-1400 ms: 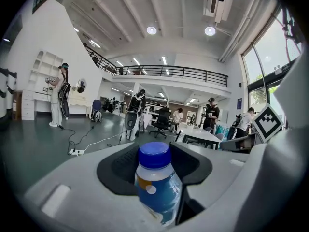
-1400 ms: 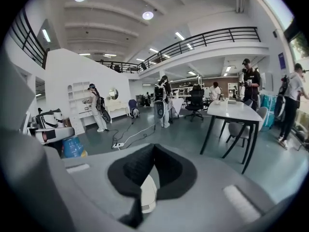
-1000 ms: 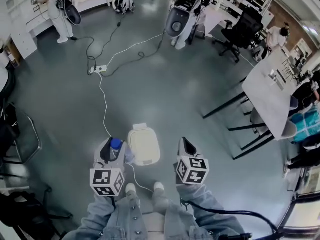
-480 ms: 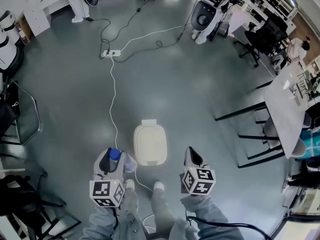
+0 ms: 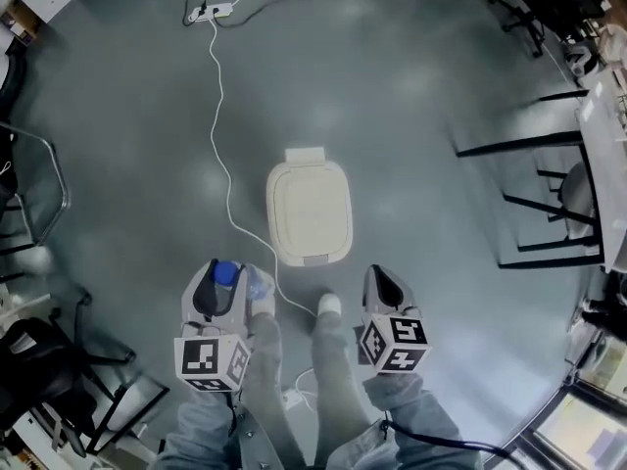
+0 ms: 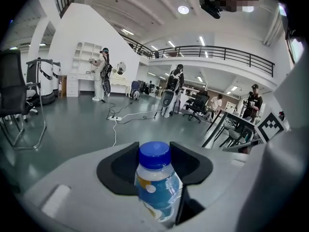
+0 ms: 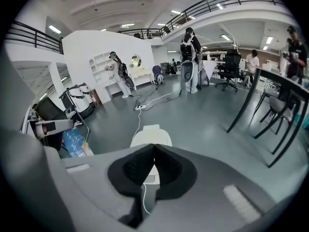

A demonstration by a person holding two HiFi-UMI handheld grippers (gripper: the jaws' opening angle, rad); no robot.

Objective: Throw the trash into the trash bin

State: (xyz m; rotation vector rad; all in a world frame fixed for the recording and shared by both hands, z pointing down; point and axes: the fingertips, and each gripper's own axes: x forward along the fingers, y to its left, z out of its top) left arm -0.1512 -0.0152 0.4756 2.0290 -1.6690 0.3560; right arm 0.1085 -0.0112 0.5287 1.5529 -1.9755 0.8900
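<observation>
Clear bottle (image 6: 161, 180) w/ blue cap (image 6: 154, 154), blue-yellow label (image 6: 153, 197).

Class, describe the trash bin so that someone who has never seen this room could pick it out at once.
On the wide grey floor, follow the white cable down from the power strip. Just right of it, ahead of the person's white shoe, stands the trash bin: the only cream, rounded box there, lid closed.

No readable text or numbers anywhere. Blue-and-yellow label (image 6: 155, 195) on clear plastic bottle with blue cap (image 6: 154, 158): print too blurred. White cubes (image 5: 209, 360) (image 5: 394, 344): black square marker patterns only, no letters.
</observation>
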